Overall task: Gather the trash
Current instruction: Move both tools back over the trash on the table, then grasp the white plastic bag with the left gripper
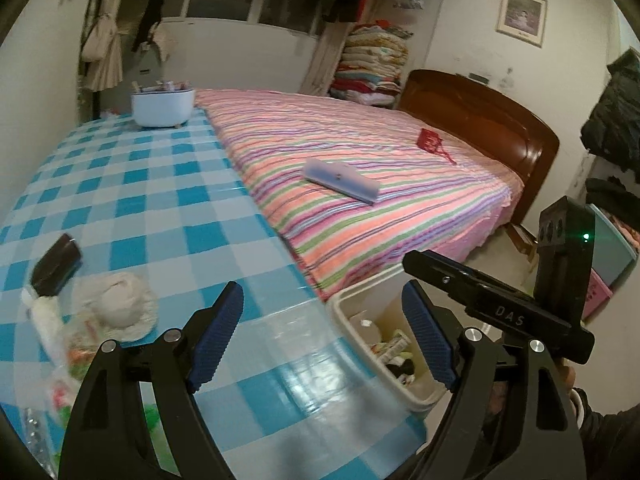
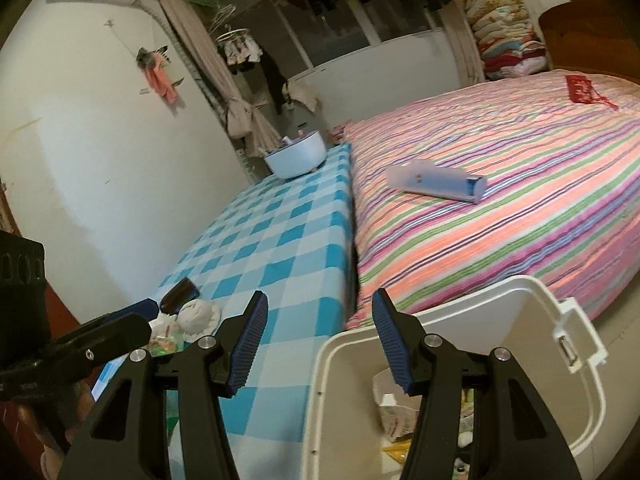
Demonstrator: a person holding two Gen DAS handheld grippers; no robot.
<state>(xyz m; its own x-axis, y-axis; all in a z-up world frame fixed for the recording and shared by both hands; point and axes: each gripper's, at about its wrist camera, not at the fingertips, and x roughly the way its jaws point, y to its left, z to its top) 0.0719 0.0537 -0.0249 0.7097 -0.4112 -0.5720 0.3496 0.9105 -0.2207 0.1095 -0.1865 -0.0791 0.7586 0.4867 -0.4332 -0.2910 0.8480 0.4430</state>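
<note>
Left gripper and right gripper hovering agape, empty; crumpled tissue lying on checked table; bin standing beside bed.

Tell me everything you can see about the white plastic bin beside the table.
The white plastic bin is an open, rounded-rectangular container with a thick rim and a handle tab on its far side. It stands upright on the floor, between the blue checked table and the striped bed. Inside lie paper scraps, a small carton and wrappers. No tool touches it.
</note>
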